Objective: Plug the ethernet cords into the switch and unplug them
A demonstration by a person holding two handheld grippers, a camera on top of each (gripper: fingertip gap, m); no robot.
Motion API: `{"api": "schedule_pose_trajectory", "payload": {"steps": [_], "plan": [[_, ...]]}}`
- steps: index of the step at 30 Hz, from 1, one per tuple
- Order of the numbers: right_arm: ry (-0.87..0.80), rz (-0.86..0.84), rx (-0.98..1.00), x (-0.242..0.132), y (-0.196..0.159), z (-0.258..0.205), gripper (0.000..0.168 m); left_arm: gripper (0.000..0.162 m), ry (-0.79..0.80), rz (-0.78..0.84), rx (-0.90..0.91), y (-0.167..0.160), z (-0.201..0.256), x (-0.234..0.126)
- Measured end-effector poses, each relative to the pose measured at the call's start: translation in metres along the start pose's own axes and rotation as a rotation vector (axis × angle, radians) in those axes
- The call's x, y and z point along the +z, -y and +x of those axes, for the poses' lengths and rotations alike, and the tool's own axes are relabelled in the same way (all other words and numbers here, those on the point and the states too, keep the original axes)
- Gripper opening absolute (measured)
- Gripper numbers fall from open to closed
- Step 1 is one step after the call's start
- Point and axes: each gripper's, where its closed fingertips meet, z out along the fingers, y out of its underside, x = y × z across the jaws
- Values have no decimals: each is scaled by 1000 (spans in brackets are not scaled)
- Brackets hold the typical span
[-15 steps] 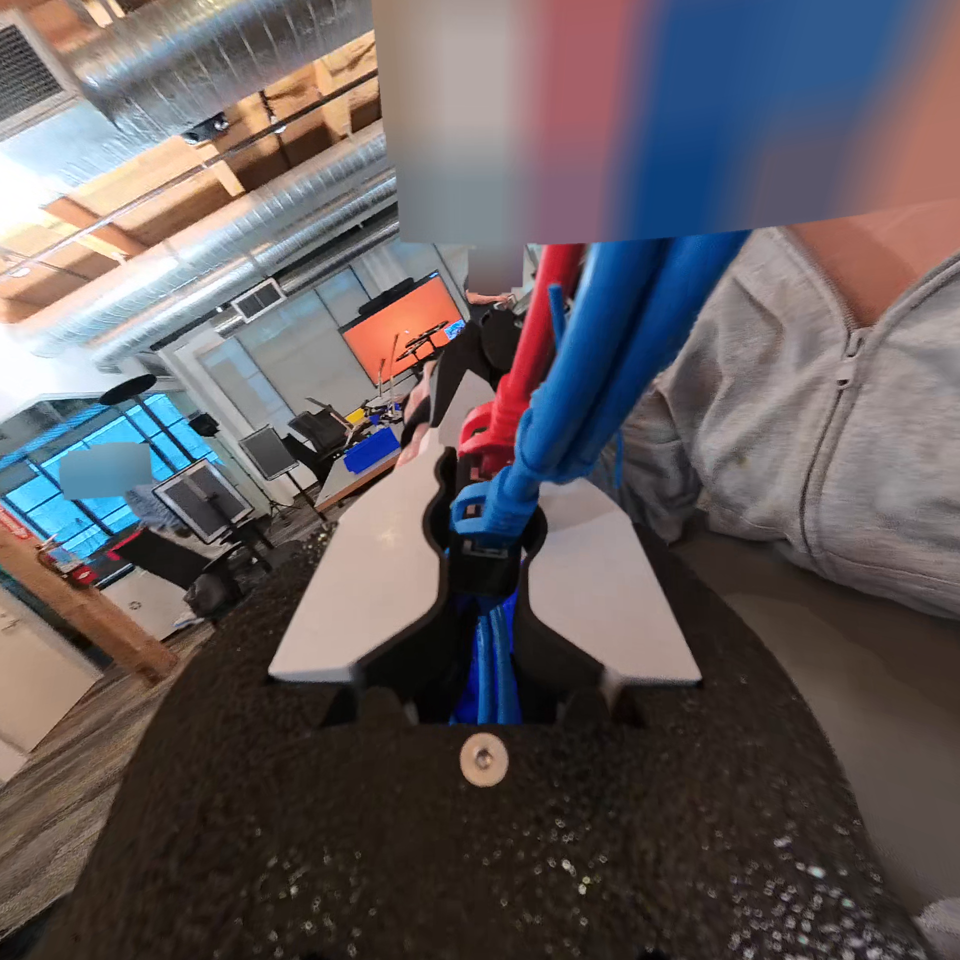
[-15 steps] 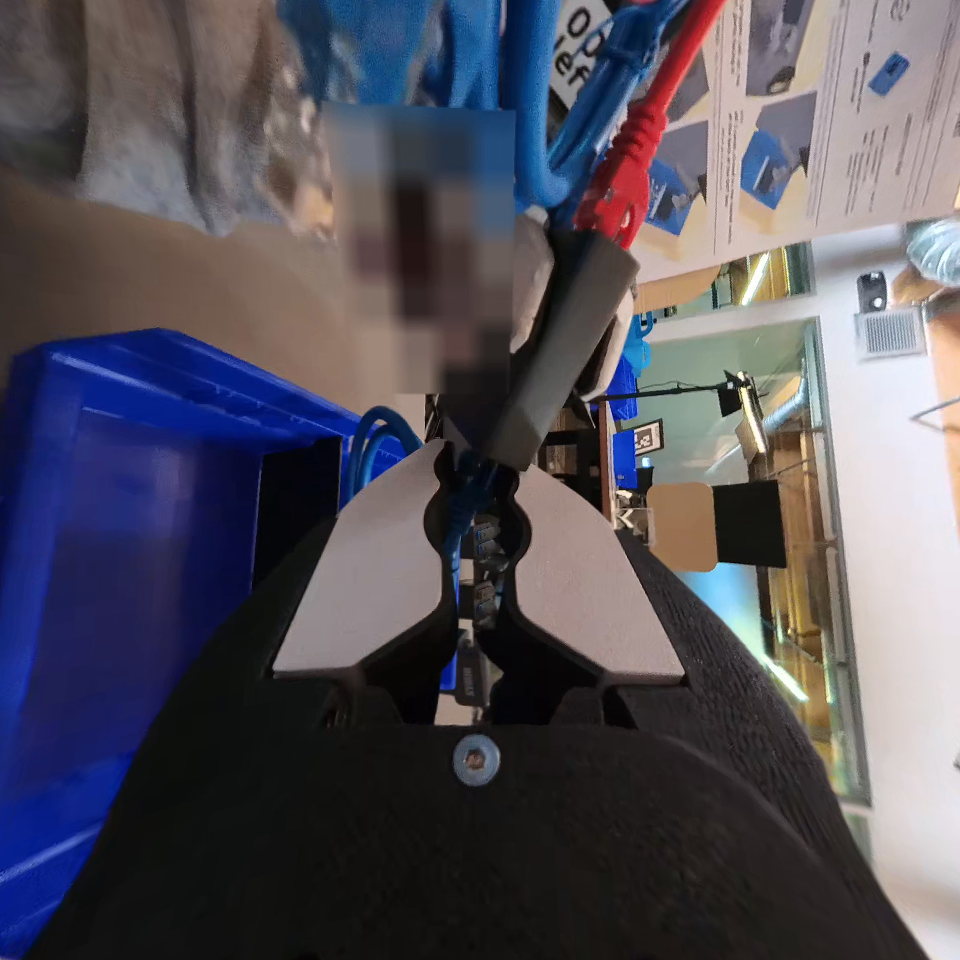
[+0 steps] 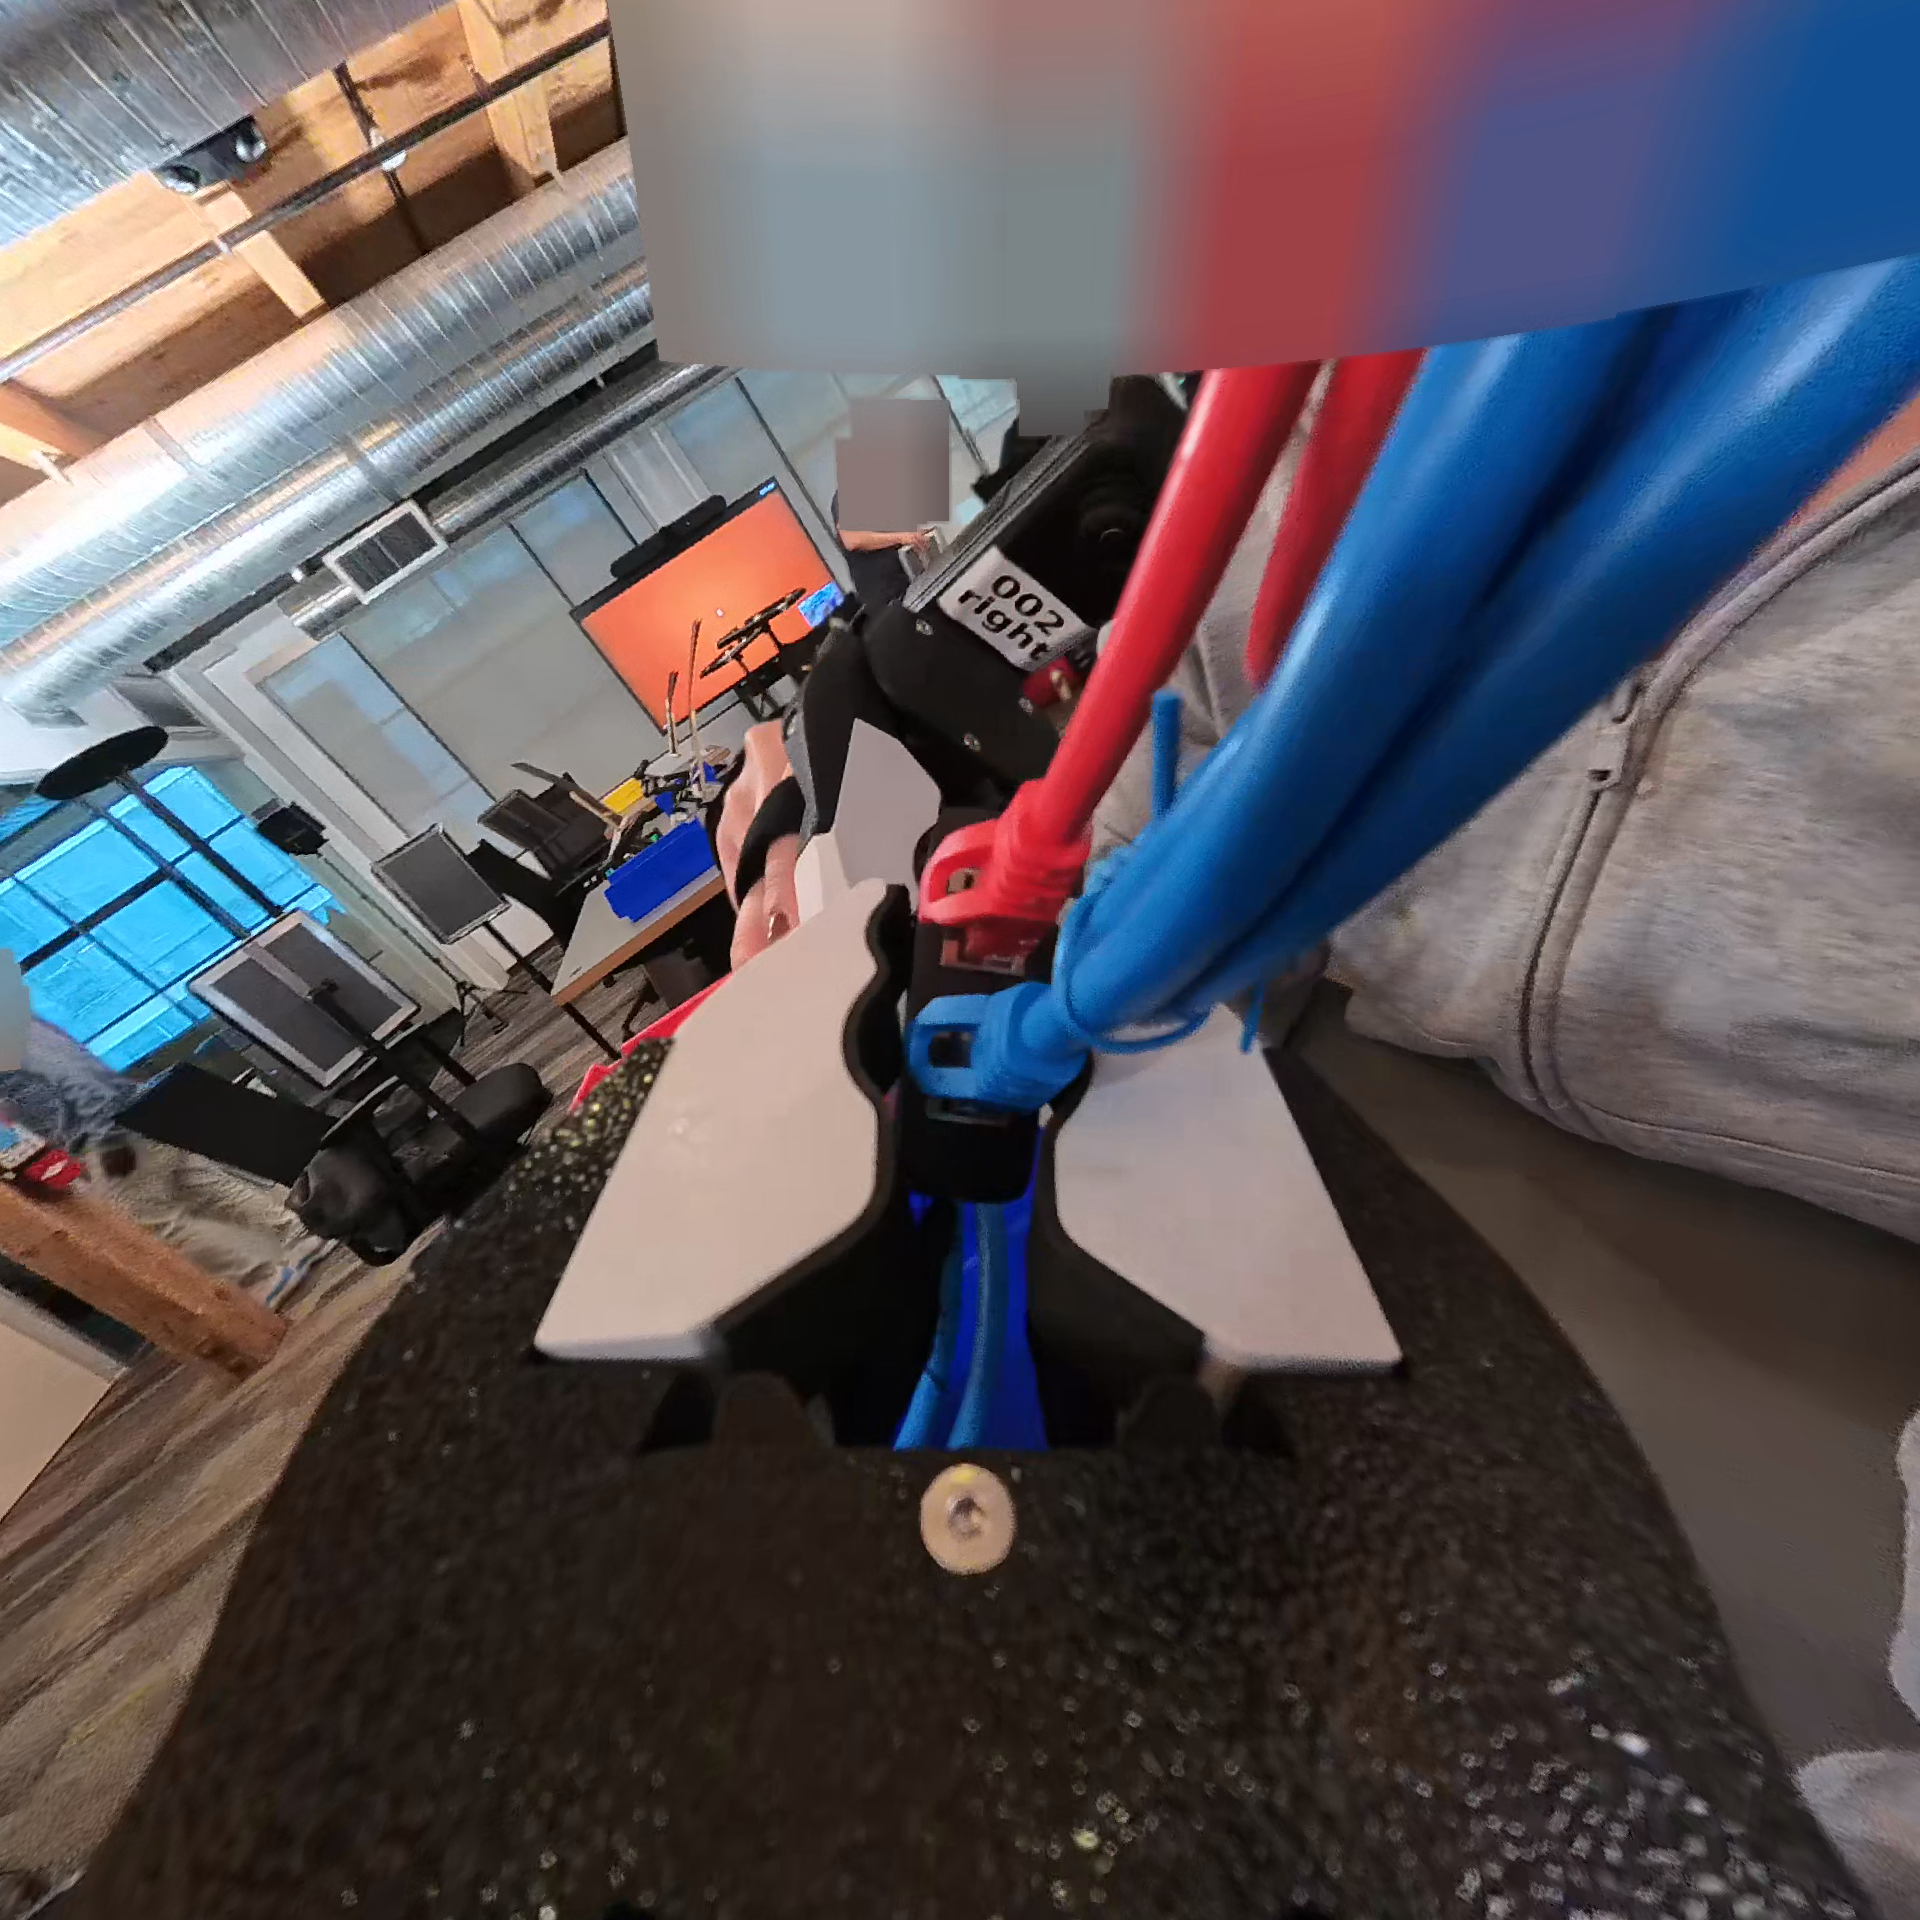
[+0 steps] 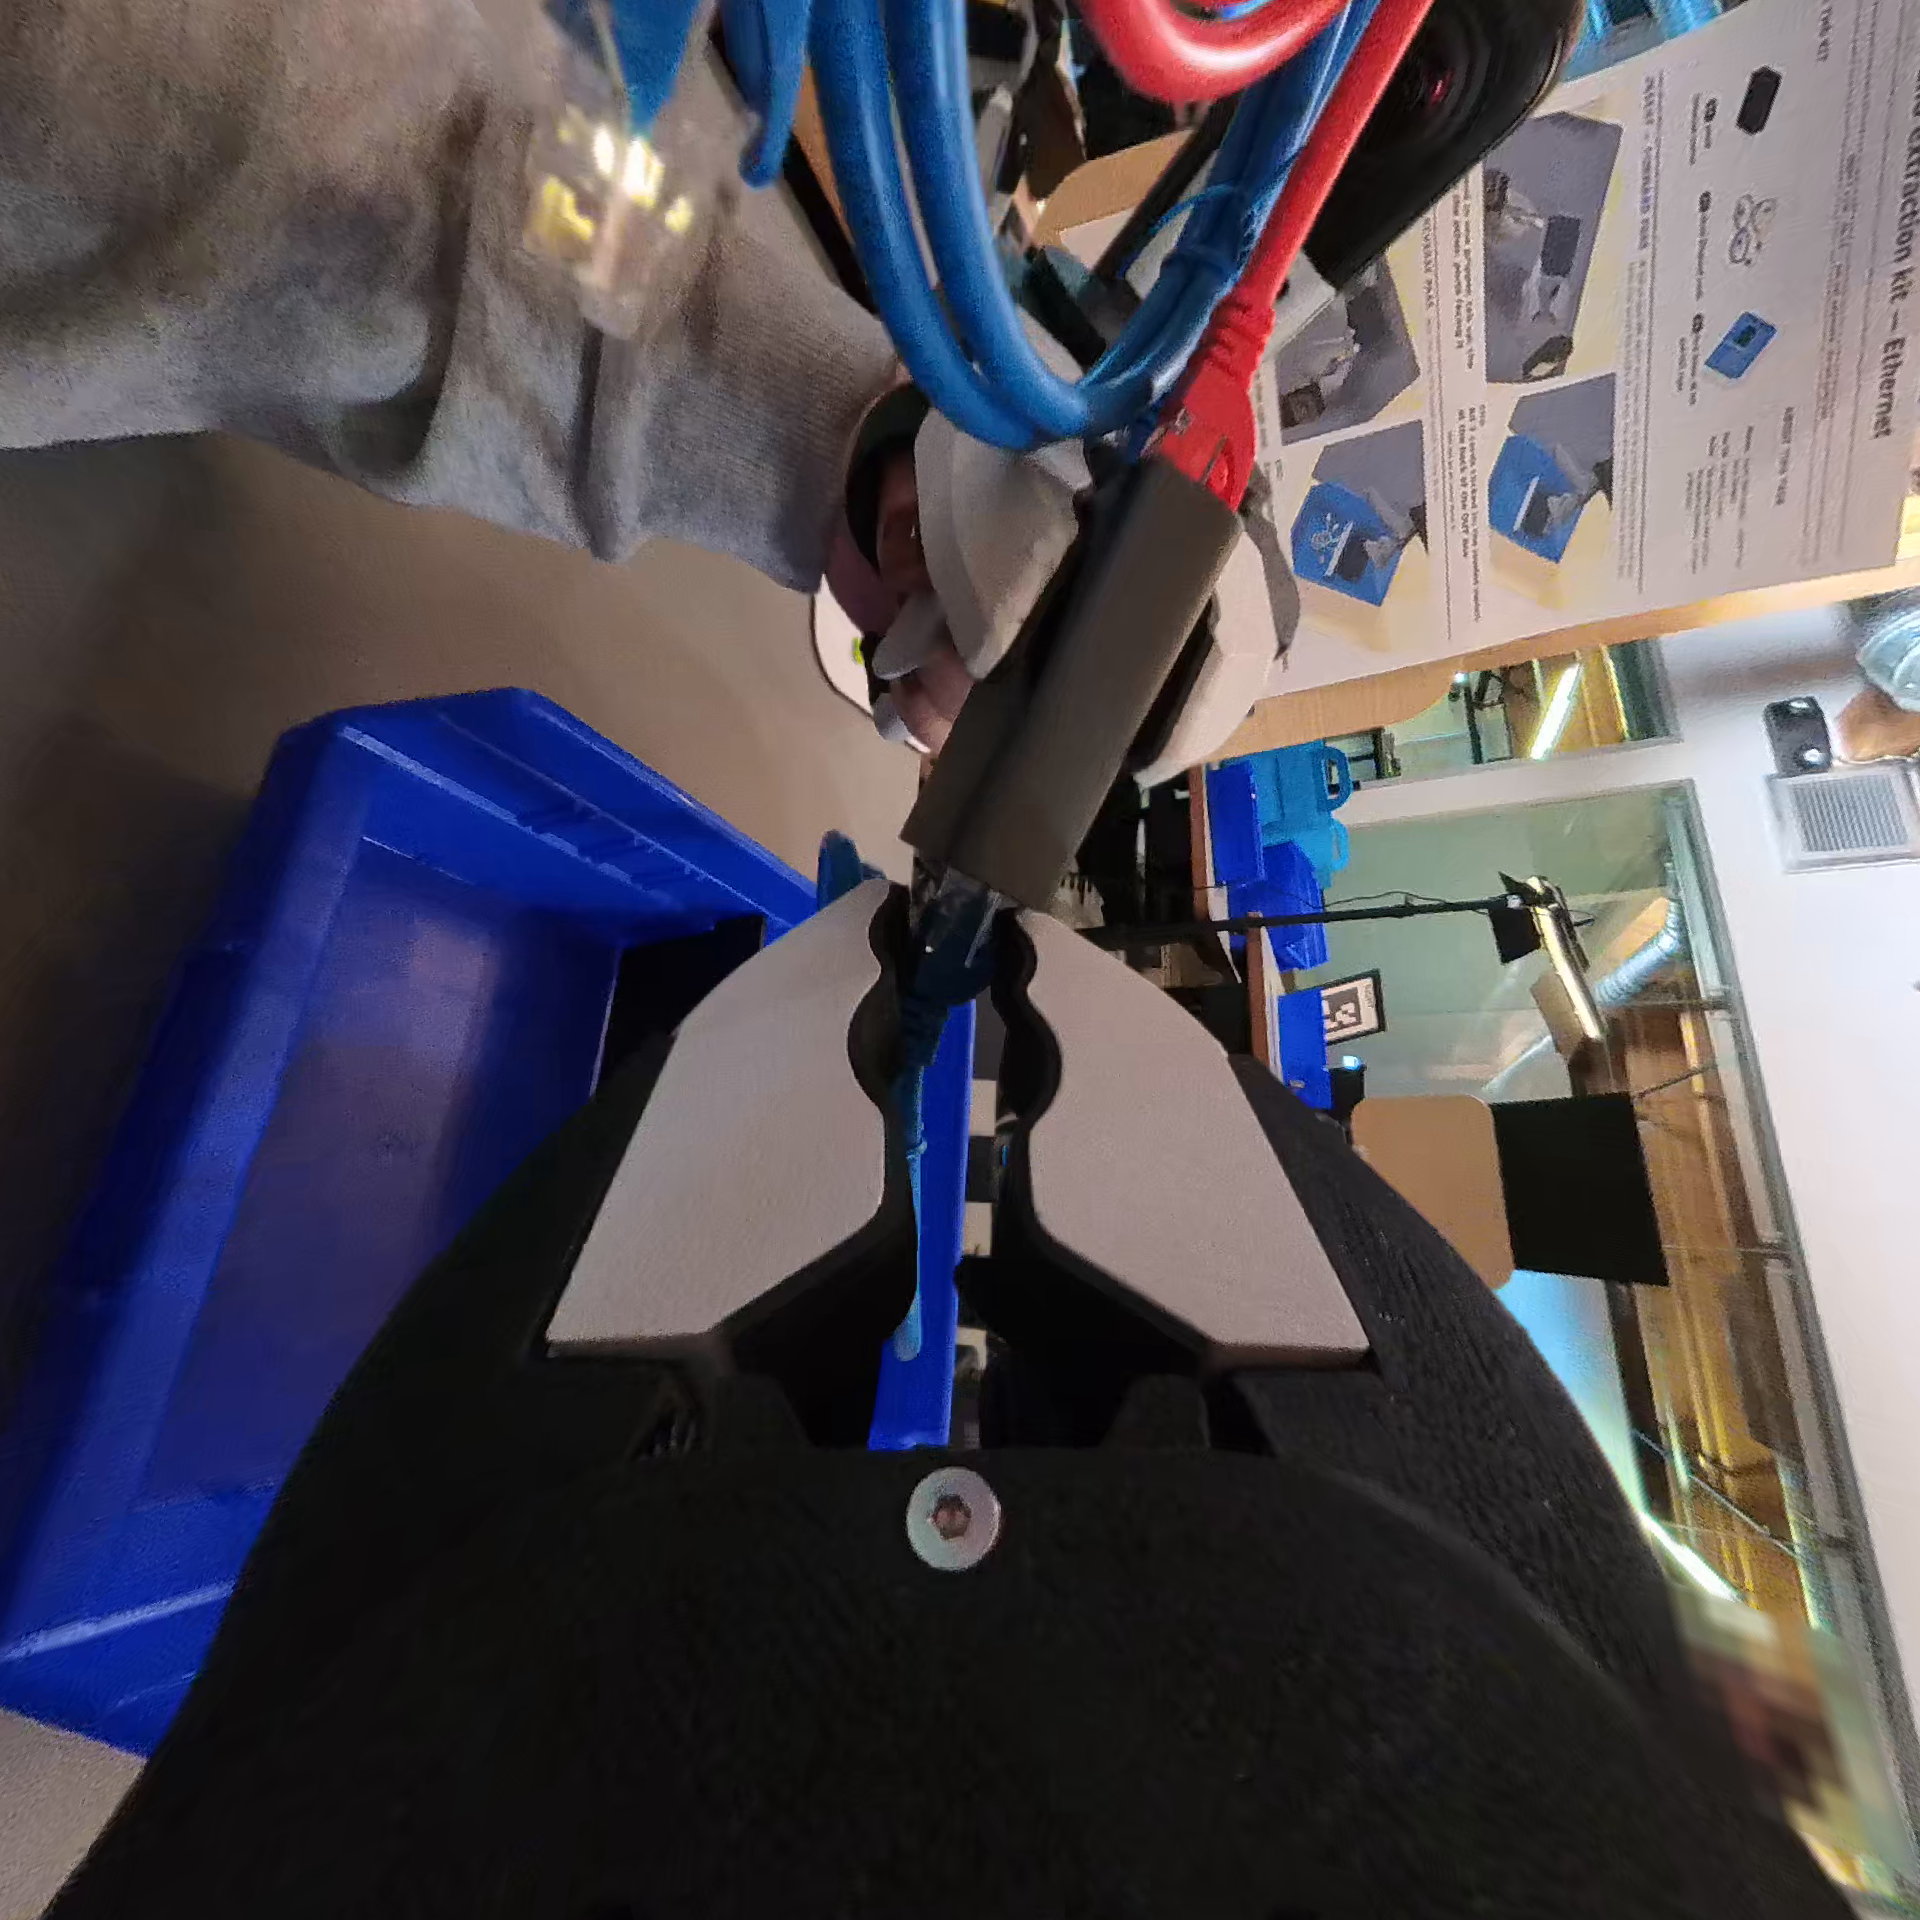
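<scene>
My left gripper (image 3: pixel 977 1029) is clenched on a dark block (image 3: pixel 956 1153), the same hold as half a second ago. A red plug (image 3: pixel 987 883) and a blue plug (image 3: pixel 977 1049) sit in the block's far end. Their red cable (image 3: pixel 1174 623) and the thick blue cables (image 3: pixel 1455 727) rise past a grey sleeve (image 3: pixel 1662 935). More blue cable runs back between my jaws.

My right gripper (image 4: pixel 951 920) meets the block (image 4: pixel 1070 665) at its other end. Its jaws look closed on a small plug (image 4: pixel 940 935) just at that end, whose thin cable (image 4: pixel 914 1195) trails back through the gap. The gap has not widened. What has changed is slight: the right gripper (image 3: pixel 862 831) now shows nearer in the left view, and both hands have swung a little.

A blue bin (image 4: pixel 416 935) stands on the worktop (image 4: pixel 312 582) to the left, apart from both grippers
</scene>
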Motion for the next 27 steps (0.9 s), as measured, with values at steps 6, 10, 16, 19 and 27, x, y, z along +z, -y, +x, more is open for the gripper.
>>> {"api": "schedule_pose_trajectory", "payload": {"steps": [6, 10, 16, 19, 27], "plan": [[-41, 24, 159, -5, -9, 17, 14, 22, 150, 29, 101, 7, -19, 8], [-87, 79, 253, -9, -6, 30, 13, 32, 201, 97, 89, 13, -25, 14], [-57, 77, 304, -3, -8, 27, 14, 29, 220, 59, 180, 12, -26, 19], [-72, 61, 337, -1, -11, 29, 24, 23, 232, 48, 166, 10, -28, 15], [-24, -62, 315, 9, -21, 13, 51, 23, 191, 55, 137, -4, -28, 21]]}}
